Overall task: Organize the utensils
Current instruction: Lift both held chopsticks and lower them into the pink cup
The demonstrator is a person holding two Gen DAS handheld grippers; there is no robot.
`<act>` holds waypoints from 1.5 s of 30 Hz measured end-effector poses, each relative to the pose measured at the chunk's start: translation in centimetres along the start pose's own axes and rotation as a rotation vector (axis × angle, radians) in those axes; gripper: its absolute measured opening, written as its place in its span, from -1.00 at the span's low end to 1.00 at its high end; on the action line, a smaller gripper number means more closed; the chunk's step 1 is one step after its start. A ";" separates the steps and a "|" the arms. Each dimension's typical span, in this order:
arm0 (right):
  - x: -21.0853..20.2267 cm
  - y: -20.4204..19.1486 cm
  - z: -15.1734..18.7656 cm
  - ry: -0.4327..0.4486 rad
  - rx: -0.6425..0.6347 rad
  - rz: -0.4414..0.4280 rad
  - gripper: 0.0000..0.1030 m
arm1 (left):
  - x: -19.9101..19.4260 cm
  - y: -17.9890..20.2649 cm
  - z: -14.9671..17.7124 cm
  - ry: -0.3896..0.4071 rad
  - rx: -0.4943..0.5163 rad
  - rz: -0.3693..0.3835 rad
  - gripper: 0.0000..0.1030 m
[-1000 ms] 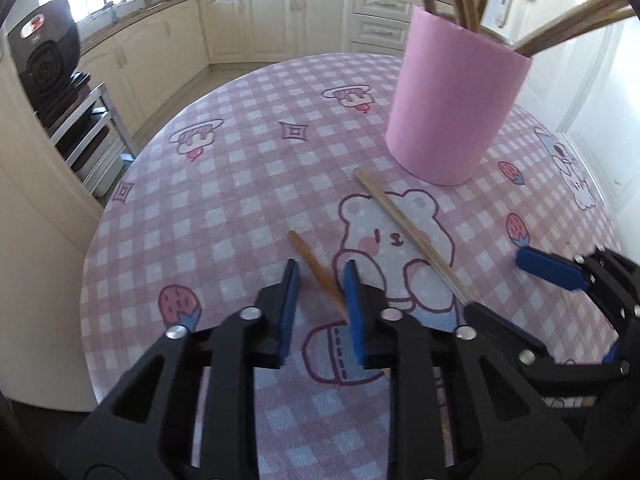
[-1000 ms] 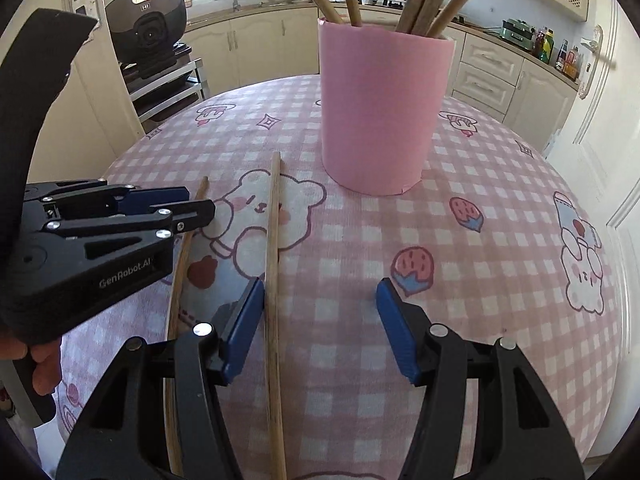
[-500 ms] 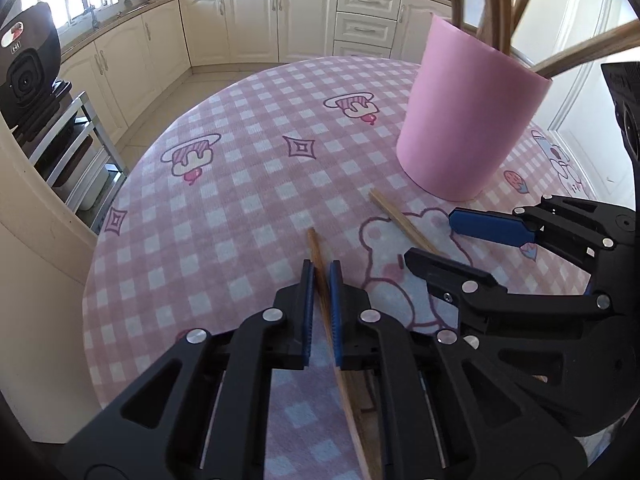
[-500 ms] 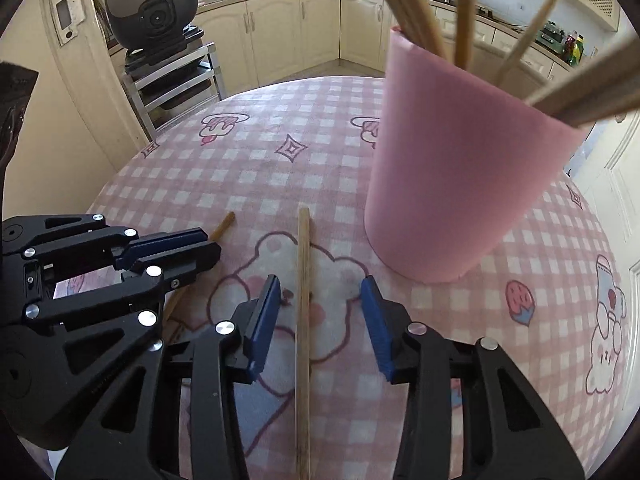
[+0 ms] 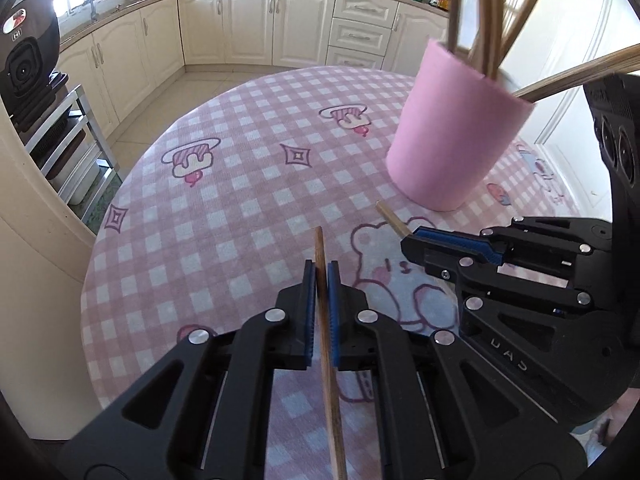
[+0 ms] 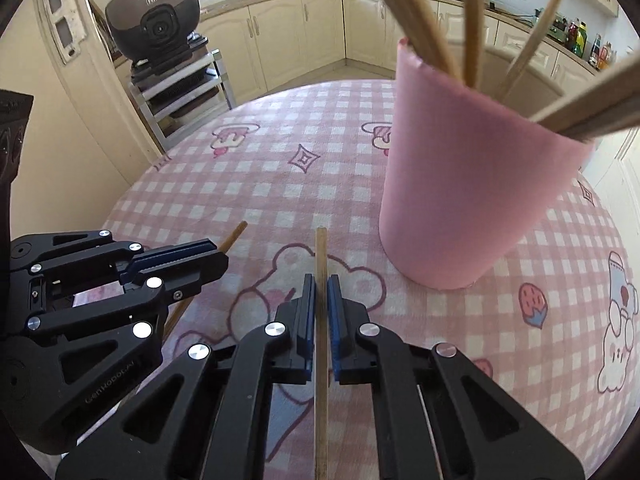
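A: Wooden, both of them. The left gripper [image 5: 321, 270] is clenched on the darker chopstick [image 5: 327, 344], whose tip pokes out past the pads toward twelve o'clock.

B: And the right gripper [image 6: 321, 284]?

A: Clamped on the paler chopstick [image 6: 321, 344] the same way. The two grippers sit just beside each other.

B: Where is the holder?

A: The pink cup [image 6: 464, 196] stands at two o'clock from the right gripper, near its tip, with more sticks [image 6: 472, 20] leaning out of it.

B: Room to move?

A: Bare checked tablecloth [image 5: 224, 216] from ten to twelve o'clock; the round table's edge [image 5: 86, 280] curves at nine. Beyond it are cream cabinets [image 5: 256, 24], with a black appliance [image 6: 154, 28] on a metal rack [image 6: 180, 88].
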State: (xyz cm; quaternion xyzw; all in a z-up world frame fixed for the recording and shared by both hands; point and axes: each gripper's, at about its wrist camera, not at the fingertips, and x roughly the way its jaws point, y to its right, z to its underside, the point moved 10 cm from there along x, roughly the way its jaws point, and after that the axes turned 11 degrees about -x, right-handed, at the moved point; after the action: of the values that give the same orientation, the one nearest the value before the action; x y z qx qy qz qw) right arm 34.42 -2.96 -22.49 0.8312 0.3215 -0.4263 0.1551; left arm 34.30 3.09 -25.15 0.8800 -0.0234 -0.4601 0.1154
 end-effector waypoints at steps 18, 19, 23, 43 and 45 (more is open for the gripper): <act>-18.8 -1.0 -3.8 0.446 0.031 0.006 -0.90 | -16.6 7.0 -3.2 0.288 0.088 0.155 -0.90; -19.7 -1.1 -4.0 0.482 0.036 0.002 -0.90 | -17.3 7.2 -3.1 0.301 0.091 0.164 -0.90; -21.8 -1.1 -4.2 0.550 0.051 -0.003 -0.90 | -19.2 8.1 -3.1 0.331 0.092 0.191 -0.90; -25.8 0.7 -3.3 0.606 0.020 0.128 -0.90 | -22.3 9.8 -3.5 0.409 0.100 0.214 -0.90; -26.5 1.3 -3.5 0.625 0.027 0.144 -0.90 | -22.6 10.0 -3.9 0.421 0.100 0.217 -0.90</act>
State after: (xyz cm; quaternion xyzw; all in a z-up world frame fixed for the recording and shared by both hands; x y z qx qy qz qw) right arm 26.04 -12.76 0.99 0.9445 0.2881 -0.1424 0.0678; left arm 25.11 -2.55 -2.58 0.9534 -0.1159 -0.2499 0.1227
